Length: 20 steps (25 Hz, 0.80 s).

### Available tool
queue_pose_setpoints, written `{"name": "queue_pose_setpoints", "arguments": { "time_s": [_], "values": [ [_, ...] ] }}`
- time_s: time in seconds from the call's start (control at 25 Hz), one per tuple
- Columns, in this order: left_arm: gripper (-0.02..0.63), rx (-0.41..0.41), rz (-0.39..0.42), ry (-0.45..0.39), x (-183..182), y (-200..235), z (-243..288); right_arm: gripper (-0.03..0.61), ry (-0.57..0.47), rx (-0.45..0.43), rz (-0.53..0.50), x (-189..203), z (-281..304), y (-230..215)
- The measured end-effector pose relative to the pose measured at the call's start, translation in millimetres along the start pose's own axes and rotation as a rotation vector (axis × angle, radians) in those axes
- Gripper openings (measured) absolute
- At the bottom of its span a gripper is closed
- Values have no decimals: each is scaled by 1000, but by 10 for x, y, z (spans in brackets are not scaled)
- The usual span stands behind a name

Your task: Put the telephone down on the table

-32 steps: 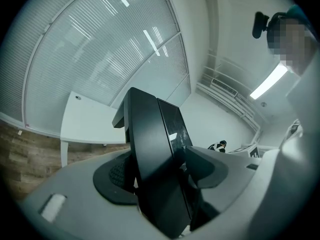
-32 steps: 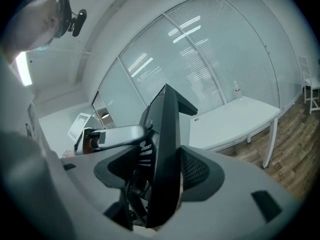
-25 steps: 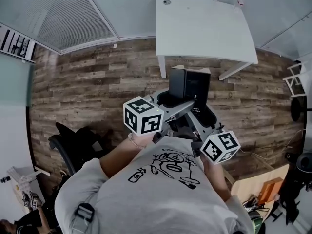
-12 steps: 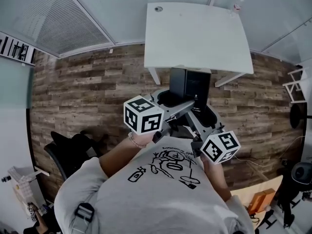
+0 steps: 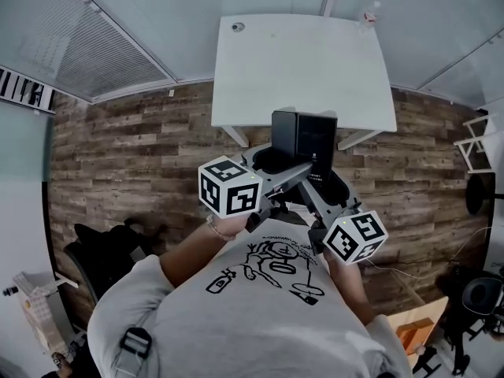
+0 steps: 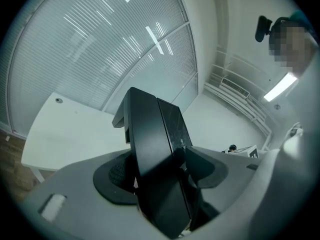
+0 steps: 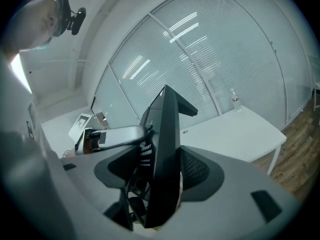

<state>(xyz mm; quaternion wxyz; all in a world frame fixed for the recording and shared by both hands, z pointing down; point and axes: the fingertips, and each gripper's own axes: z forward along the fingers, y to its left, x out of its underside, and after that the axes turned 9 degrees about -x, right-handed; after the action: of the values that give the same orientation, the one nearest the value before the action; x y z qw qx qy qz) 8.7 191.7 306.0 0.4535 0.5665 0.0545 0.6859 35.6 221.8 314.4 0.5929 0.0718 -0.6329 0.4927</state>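
Note:
The black telephone (image 5: pixel 305 136) is held upright in the air between both grippers, just short of the white table (image 5: pixel 303 61). My left gripper (image 5: pixel 272 164) is shut on its left side and my right gripper (image 5: pixel 327 183) on its right side. In the left gripper view the telephone (image 6: pixel 155 154) fills the gap between the grey jaws, with the table (image 6: pixel 65 134) behind it. The right gripper view shows the telephone (image 7: pixel 165 159) edge-on between the padded jaws, and the table (image 7: pixel 235 134) lies beyond it to the right.
A small bottle (image 5: pixel 367 14) stands at the table's far right corner. Glass walls with blinds run behind the table. A black chair (image 5: pixel 110 242) sits on the wood floor at lower left. An orange box (image 5: pixel 413 333) and cables lie at lower right.
The table has come closer and sits lower in the head view as the person walks toward it. Both grippers keep the same hold on the telephone.

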Motion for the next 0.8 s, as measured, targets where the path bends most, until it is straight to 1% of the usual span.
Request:
{"name": "queue_pose_setpoints", "arguments": {
  "time_s": [0.24, 0.4, 0.64, 0.8],
  "values": [
    [291, 4, -1, -14, -121, -57, 337, 253, 5, -3, -13, -190, -70, -308],
    [290, 4, -10, -6, -138, -56, 512, 252, 10, -2, -2, -235, -96, -473],
    [290, -2, -26, 4, -215, 83, 646, 250, 21, 0, 15, -290, 31, -625],
    [291, -2, -31, 7, -333, 223, 781, 249, 24, 2, 20, -372, 177, -776]
  ]
}}
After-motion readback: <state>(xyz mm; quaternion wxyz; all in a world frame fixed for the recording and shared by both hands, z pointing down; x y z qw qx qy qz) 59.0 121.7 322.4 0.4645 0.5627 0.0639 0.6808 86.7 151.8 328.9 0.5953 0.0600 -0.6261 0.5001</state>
